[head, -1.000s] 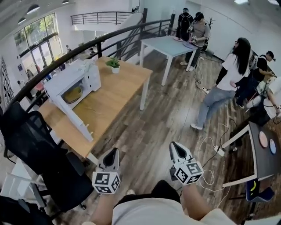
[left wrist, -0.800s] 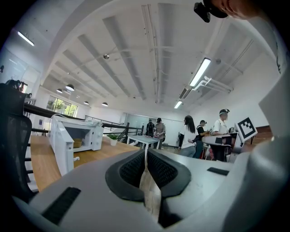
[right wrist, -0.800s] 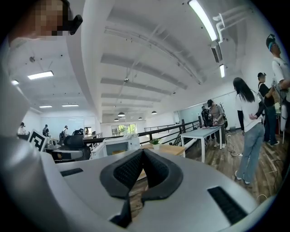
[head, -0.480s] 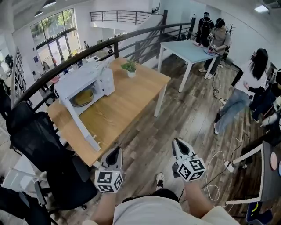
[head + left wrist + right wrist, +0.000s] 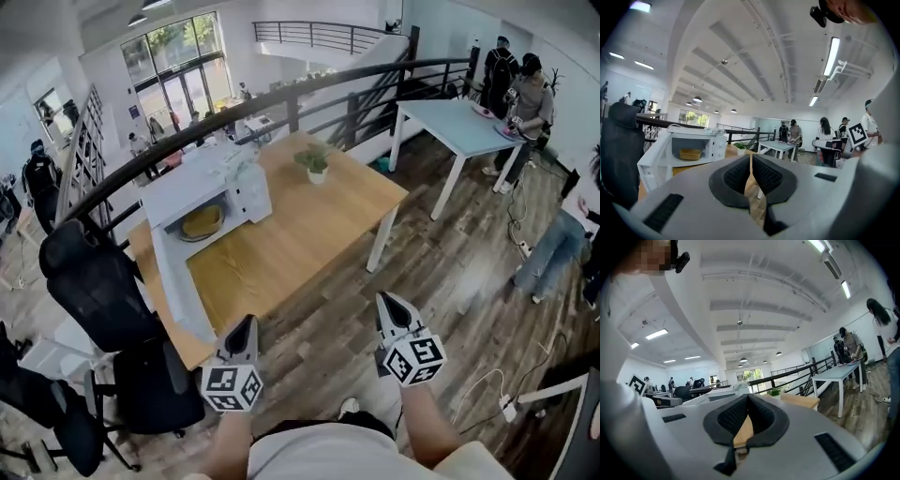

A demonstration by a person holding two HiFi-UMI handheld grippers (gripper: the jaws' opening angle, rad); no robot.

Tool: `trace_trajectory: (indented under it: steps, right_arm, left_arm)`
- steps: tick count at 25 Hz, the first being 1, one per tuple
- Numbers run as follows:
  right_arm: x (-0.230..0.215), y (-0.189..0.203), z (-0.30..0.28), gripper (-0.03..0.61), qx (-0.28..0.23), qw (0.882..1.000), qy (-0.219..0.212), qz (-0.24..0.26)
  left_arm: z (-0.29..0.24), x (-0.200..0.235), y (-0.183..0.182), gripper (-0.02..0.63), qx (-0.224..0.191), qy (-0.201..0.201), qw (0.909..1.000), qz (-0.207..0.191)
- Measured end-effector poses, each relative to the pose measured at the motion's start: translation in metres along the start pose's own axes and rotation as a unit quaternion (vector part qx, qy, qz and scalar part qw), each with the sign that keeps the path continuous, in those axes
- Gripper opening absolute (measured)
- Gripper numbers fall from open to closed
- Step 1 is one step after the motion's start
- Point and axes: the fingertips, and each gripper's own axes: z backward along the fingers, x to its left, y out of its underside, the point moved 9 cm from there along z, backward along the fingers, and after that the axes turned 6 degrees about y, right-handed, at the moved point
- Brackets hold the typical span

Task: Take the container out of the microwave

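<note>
A white microwave (image 5: 214, 184) stands on the wooden table (image 5: 300, 234), with its door (image 5: 176, 286) swung open toward me. Inside it sits a shallow yellow container (image 5: 202, 222), which the left gripper view also shows as the container (image 5: 690, 153) in the microwave (image 5: 701, 140). Both grippers are held low in front of me, short of the table's near edge and well apart from the microwave. My left gripper (image 5: 244, 326) is shut with nothing in it, its pads meeting in the left gripper (image 5: 750, 160). My right gripper (image 5: 386, 302) is shut and empty too, seen again as the right gripper (image 5: 748, 401).
Black office chairs (image 5: 94, 291) crowd the table's left end. A small potted plant (image 5: 314, 161) stands at the table's far side. A dark railing (image 5: 309, 89) runs behind. A white table (image 5: 459, 122) with people (image 5: 525, 80) stands at back right, above wooden floor (image 5: 450, 281).
The head view has swung, so the table and microwave now lie more central and nearer. Both grippers have travelled toward the table, still shut and empty.
</note>
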Motion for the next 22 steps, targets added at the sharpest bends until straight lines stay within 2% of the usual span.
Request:
trace_trajectory:
  steps: [5, 10, 18, 22]
  right_arm:
    - [-0.046, 0.003, -0.050, 0.018, 0.003, 0.999, -0.054, 0.001]
    - [-0.054, 0.012, -0.097, 0.018, 0.020, 0.995, -0.095, -0.001]
    - [-0.030, 0.010, -0.200, 0.018, 0.051, 0.987, -0.146, 0.037]
    - [-0.002, 0.012, -0.247, 0.018, 0.057, 0.983, -0.169, 0.053]
  left_arm:
    - [-0.038, -0.016, 0.000, 0.044, -0.007, -0.055, 0.9985, 0.001]
    - [-0.065, -0.001, 0.006, 0.044, -0.004, -0.097, 0.9952, 0.012]
    - [-0.105, 0.053, 0.004, 0.044, -0.017, -0.137, 0.9899, 0.035]
    - [-0.114, 0.094, 0.000, 0.044, -0.029, -0.152, 0.9875, 0.030]
